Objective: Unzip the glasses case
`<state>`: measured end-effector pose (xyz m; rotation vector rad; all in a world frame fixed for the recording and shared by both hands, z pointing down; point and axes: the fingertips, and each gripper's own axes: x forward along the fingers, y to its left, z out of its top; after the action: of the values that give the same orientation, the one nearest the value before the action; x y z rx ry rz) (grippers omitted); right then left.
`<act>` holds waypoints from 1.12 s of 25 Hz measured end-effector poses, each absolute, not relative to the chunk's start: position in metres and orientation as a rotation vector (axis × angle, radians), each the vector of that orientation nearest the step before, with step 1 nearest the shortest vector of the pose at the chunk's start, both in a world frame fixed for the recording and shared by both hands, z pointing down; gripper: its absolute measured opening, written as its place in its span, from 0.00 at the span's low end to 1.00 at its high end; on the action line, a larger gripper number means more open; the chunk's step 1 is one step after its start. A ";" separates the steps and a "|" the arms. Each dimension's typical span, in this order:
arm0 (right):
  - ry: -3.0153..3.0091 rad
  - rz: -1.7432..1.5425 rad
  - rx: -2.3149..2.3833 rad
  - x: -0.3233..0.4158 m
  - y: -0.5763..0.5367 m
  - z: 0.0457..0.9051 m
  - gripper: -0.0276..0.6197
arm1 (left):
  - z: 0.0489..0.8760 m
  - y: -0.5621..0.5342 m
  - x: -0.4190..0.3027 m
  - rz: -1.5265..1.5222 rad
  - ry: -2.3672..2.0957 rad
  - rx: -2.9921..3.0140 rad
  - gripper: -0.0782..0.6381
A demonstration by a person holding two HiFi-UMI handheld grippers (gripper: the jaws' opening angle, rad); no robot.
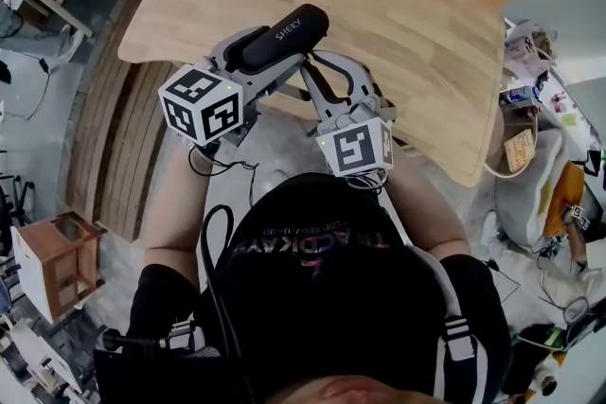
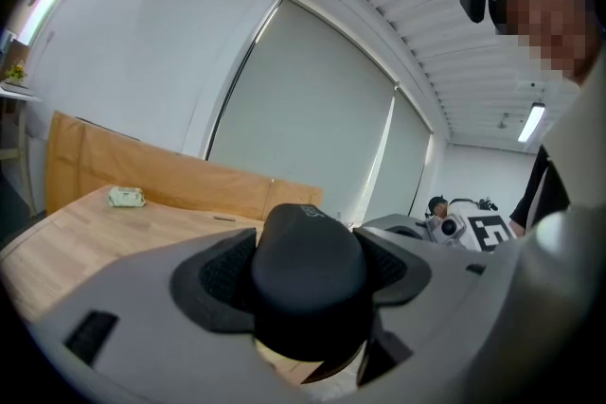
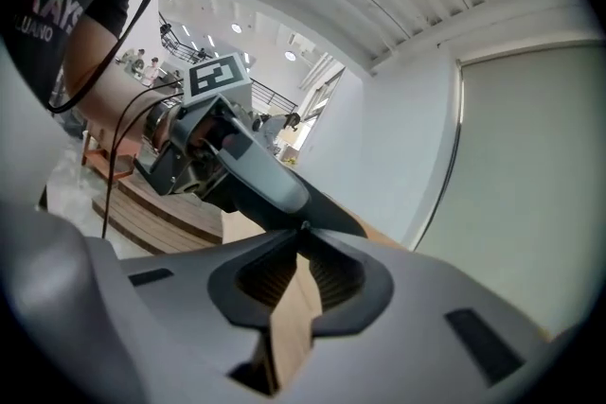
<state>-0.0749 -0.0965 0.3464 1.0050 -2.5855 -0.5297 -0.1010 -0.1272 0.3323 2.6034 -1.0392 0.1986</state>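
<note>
The bench (image 1: pixel 398 43), left gripper (image 1: pixel 251 61) and right gripper (image 1: pixel 308 61) are seen from overhead, steeply downward. The left gripper view is set close behind the glasses case (image 2: pixel 308 274), facing across the bench. The right gripper view is aimed at that case, shared by all views.

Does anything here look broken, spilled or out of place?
Nothing stands out: the case looks intact, held in the left gripper over the table, and nothing is spilled.

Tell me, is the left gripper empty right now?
No, the left gripper is shut on the black glasses case, which fills the space between its two pads.
</note>
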 end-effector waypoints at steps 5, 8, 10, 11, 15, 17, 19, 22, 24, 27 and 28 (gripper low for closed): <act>-2.572 -0.549 1.041 -0.070 -0.098 0.344 0.08 | 0.335 -0.127 -0.101 0.190 -1.040 2.584 0.57; -2.523 -0.634 1.040 -0.070 -0.097 0.344 0.08 | 0.336 -0.128 -0.100 0.188 -1.045 2.566 0.57; -2.546 -0.597 1.023 -0.070 -0.097 0.344 0.08 | 0.336 -0.128 -0.099 0.192 -1.040 2.580 0.57; -2.573 -0.552 1.009 -0.070 -0.096 0.345 0.08 | 0.336 -0.127 -0.100 0.197 -1.039 2.595 0.57; -2.642 -0.416 0.936 -0.068 -0.095 0.348 0.07 | 0.334 -0.124 -0.101 0.237 -1.061 2.677 0.57; -2.654 -0.387 0.907 -0.067 -0.094 0.348 0.07 | 0.332 -0.122 -0.100 0.260 -1.073 2.730 0.57; -2.669 -0.350 0.906 -0.064 -0.095 0.347 0.07 | 0.329 -0.119 -0.098 0.263 -1.067 2.778 0.57; -2.696 -0.260 0.932 -0.054 -0.099 0.344 0.07 | 0.324 -0.113 -0.097 0.246 -1.027 2.826 0.57; -2.692 -0.235 0.947 -0.046 -0.103 0.343 0.07 | 0.322 -0.109 -0.096 0.240 -0.998 2.858 0.57; -2.671 -0.229 0.973 -0.032 -0.109 0.340 0.07 | 0.318 -0.101 -0.092 0.236 -0.943 2.902 0.57; -2.665 -0.227 0.981 -0.027 -0.110 0.340 0.07 | 0.317 -0.099 -0.091 0.234 -0.921 2.917 0.57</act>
<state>-0.0272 -0.1105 0.3395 0.9807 -2.6646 -0.2269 -0.0908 -0.0986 0.3174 2.9169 -0.9207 0.2340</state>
